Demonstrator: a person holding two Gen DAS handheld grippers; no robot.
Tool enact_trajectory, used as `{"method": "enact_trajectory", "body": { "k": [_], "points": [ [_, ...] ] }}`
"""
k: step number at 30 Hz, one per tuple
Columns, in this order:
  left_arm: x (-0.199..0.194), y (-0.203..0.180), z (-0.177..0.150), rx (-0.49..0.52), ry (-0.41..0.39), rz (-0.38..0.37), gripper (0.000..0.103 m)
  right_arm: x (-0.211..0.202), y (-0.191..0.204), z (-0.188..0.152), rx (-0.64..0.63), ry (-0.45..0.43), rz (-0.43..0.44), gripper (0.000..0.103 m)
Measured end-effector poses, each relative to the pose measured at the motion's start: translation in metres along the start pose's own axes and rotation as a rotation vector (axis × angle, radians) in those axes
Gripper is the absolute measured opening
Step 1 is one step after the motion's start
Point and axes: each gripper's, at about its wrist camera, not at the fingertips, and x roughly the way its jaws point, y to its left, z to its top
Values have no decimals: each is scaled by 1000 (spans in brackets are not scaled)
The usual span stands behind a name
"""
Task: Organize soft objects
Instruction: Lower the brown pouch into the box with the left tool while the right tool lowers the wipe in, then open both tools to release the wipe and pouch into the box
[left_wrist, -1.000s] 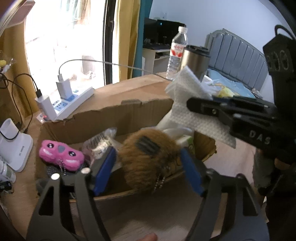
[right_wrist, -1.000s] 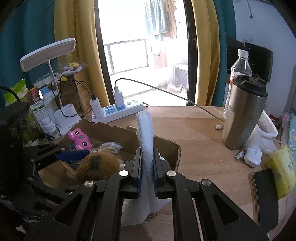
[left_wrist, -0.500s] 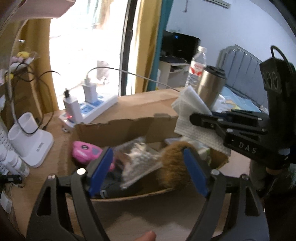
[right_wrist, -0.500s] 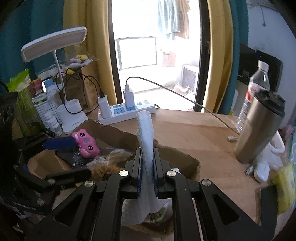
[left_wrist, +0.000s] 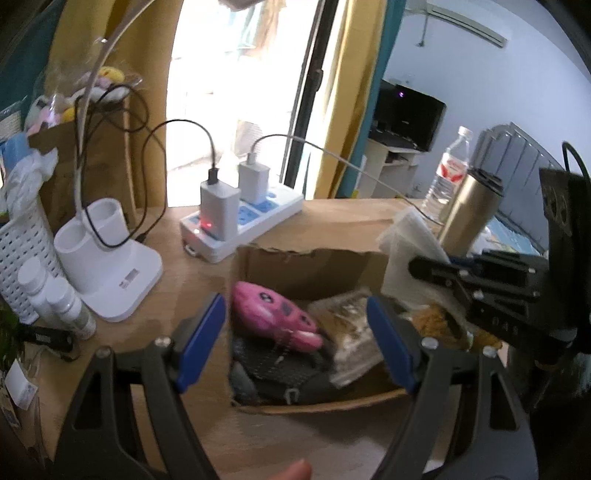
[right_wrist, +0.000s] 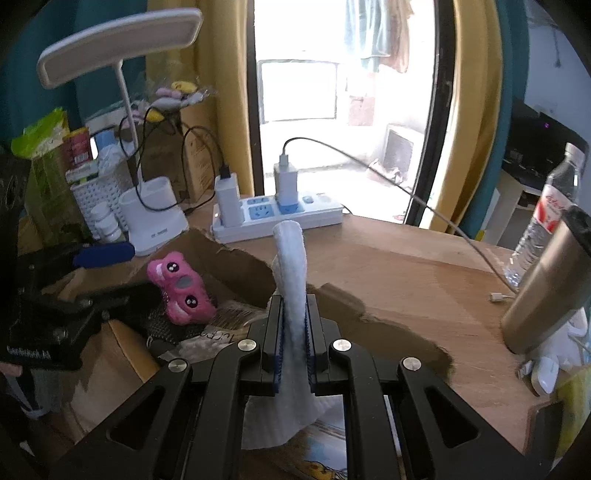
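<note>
White, quilted paper towel (right_wrist: 291, 280) is standing up between the clenched pads of the right tool (right_wrist: 293, 343), its free end drooping below the jaws over the near right part of the cardboard box (left_wrist: 314, 266). The grip is pinching the sheet near its middle, which is probably why it is folding into a stiff upright strip rather than hanging flat. Seen from the left wrist, the same towel (left_wrist: 410, 251) is sitting at the right edge of the box with the right tool (left_wrist: 424, 267) reaching in from the right.

The left tool (left_wrist: 295, 343) is hanging released, its blue pads (left_wrist: 201, 339) spread wide and gripping nothing, poised above the near left corner of the box. The pink plush (left_wrist: 273, 314) is lying between those pads in the view, resting on a dark mesh item (left_wrist: 277, 369), with a crinkly clear packet (left_wrist: 354, 332) just to its right and a brown furry toy (left_wrist: 439, 325) partly hidden behind the right tool. Judging by that alignment, the pink plush is likely the left tool's next target, though the pads are well clear of it.

The box is sitting on the wooden bench (right_wrist: 406, 273), with a power strip (left_wrist: 243, 225) beyond it and a steel tumbler (right_wrist: 546, 295) to the far right, so the soft things are being gathered in one container away from the hard clutter.
</note>
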Motion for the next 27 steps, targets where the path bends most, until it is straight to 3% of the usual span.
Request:
{"method": "enact_trajectory", "body": {
  "k": [4,6,8,22,27],
  "points": [
    [3,9,0,-21,2,1,80,7,6,1,-18,28,35,17],
    [5,10,1,-27,5,-3,80,9,8,1,-25,37,38,37],
    [6,10,0,-28,8,-7,80,8,10,0,-28,39,41,43],
    [-5,0,-2,-10,-6,-20,80,-16,-13,-7,34,-2,-92,48],
    [-7,-6,-2,1,-2,-26,80,-12,-22,-20,22,27,-173,48]
  ]
}}
